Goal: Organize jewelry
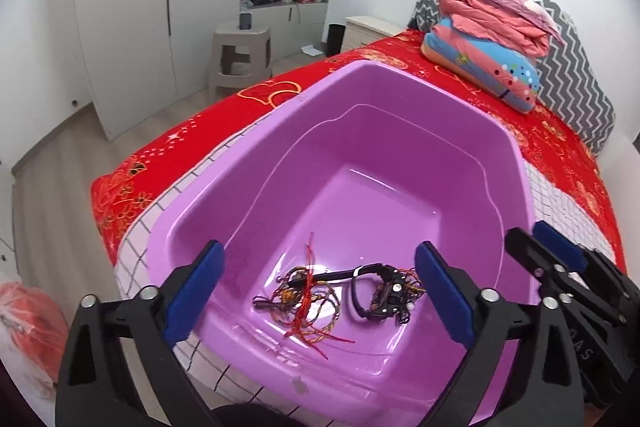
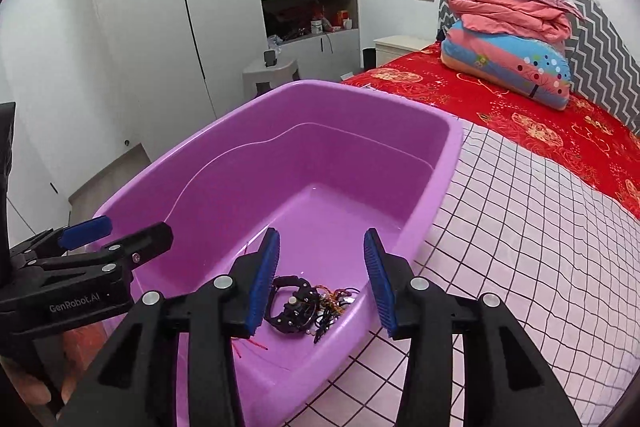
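Both sets of jaws apart, empty. Cord tangle [image 1: 308, 301] and black watch [image 1: 380, 293] side by side in tub [image 1: 400, 99]: tangle ahead of left gripper [image 1: 316, 291], watch below right gripper [image 2: 320, 283].

You're working over a bed [image 2: 520, 115] with a red patterned cover. A white checked cloth [image 2: 520, 247] is spread over its near end, and the purple tub [image 2: 400, 131] sits on that cloth. At two o'clock from the tub, folded quilts [image 2: 508, 39] are stacked against the zigzag headboard [image 2: 600, 39].
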{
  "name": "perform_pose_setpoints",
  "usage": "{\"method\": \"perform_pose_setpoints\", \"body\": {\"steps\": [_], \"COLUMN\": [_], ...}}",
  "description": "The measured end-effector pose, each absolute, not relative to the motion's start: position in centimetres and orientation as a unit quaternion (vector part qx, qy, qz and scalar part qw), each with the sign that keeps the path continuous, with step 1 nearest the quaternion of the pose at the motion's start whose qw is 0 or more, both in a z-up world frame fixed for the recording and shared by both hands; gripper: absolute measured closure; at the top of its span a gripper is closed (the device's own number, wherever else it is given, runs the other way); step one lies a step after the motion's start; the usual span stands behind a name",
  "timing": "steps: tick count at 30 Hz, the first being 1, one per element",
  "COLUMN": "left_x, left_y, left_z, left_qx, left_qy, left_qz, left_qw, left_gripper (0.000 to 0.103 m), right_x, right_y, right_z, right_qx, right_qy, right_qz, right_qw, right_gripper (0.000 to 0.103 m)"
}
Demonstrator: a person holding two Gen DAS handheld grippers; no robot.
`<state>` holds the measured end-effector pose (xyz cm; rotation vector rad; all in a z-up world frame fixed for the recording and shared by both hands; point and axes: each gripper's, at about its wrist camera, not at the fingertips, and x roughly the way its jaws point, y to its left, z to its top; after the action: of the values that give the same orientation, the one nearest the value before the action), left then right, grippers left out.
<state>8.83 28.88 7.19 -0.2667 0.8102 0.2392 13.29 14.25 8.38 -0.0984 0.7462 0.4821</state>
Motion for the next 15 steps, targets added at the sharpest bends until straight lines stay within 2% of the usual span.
{"method": "perform_pose_setpoints", "body": {"steps": [15], "left_x": [6.7], "left_y": [26.8], "left_z": [8.1], "left_qx": [-0.107], "left_qy": [0.386], "left_qz": [0.154], "left_qw": [0.903], "left_gripper": [0.006], "right_x": [10.9], "right_y": [11.5], "right_z": [8.9], "right_qx": [-0.027], "right_qy": [0.362], "right_qz": [0.196], "right_qw": [0.911], "right_gripper": [0.053]}}
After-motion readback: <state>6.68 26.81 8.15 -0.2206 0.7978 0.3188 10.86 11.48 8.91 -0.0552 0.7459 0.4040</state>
